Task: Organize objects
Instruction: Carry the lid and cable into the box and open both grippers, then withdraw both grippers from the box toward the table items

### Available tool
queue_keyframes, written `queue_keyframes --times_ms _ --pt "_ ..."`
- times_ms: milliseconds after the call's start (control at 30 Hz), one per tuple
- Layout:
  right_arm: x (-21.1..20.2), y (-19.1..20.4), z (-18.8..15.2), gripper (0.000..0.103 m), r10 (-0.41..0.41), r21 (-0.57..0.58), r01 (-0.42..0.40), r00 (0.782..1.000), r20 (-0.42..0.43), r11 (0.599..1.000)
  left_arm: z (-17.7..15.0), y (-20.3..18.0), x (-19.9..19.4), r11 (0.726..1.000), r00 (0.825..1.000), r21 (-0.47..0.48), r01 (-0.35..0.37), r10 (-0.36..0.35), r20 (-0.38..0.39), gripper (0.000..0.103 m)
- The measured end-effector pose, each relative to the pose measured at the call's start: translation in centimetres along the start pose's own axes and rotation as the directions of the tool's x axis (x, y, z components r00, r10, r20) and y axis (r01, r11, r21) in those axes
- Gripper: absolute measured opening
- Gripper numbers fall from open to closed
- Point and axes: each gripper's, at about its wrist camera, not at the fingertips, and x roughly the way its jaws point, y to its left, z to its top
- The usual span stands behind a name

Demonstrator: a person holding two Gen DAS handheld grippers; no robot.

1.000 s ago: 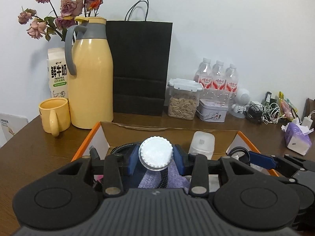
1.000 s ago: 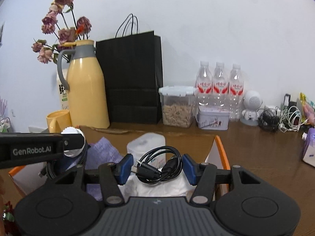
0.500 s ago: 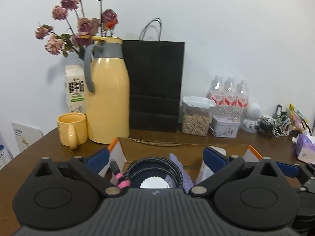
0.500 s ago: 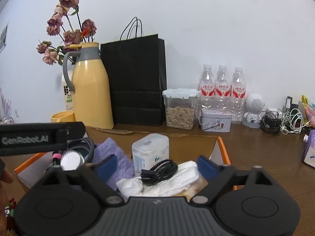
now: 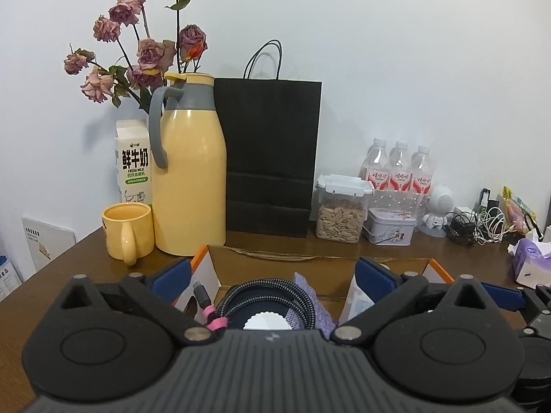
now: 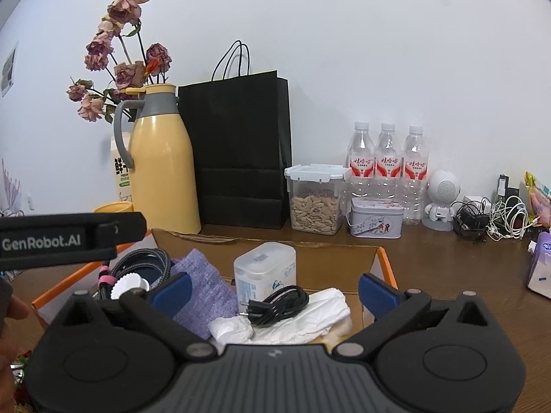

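An open cardboard box [image 6: 385, 258] with orange-edged flaps is seen on a brown wooden table [image 5: 465, 254], and everything is placed relative to it. Over its left half the left gripper [image 5: 272, 275] is held with its blue-padded jaws spread wide and nothing gripped; beneath it, inside the box, a white ridged bottle cap [image 5: 267, 321] is ringed by a coiled braided cable [image 5: 261, 292] tied with a pink band. Over the right half the right gripper [image 6: 273, 287] is likewise held fully open and empty, above a small coiled black cable [image 6: 279, 304] lying on crumpled white tissue [image 6: 310, 318]. A purple cloth [image 6: 203, 285] and a translucent white container [image 6: 265, 266] also lie in the box. Behind the box a yellow thermos jug [image 5: 187, 179] and a black paper bag [image 5: 272, 158] are stood against the wall.
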Motion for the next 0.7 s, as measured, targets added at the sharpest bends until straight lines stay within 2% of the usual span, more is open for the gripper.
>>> queue_keyframes --times_ms 333,700 --pt "-2.5 1.1 1.0 0.103 0.018 -0.046 -0.017 1.000 0.026 0.999 0.7 -0.2 -2.5 1.000 1.000 0.027 0.004 -0.005 0.019 0.103" --pt "-7.1 2.3 0.2 0.103 0.024 -0.058 -0.024 1.000 0.011 0.998 -0.3 1.1 -6.8 0.998 1.000 0.055 0.011 -0.010 -0.018 0.103"
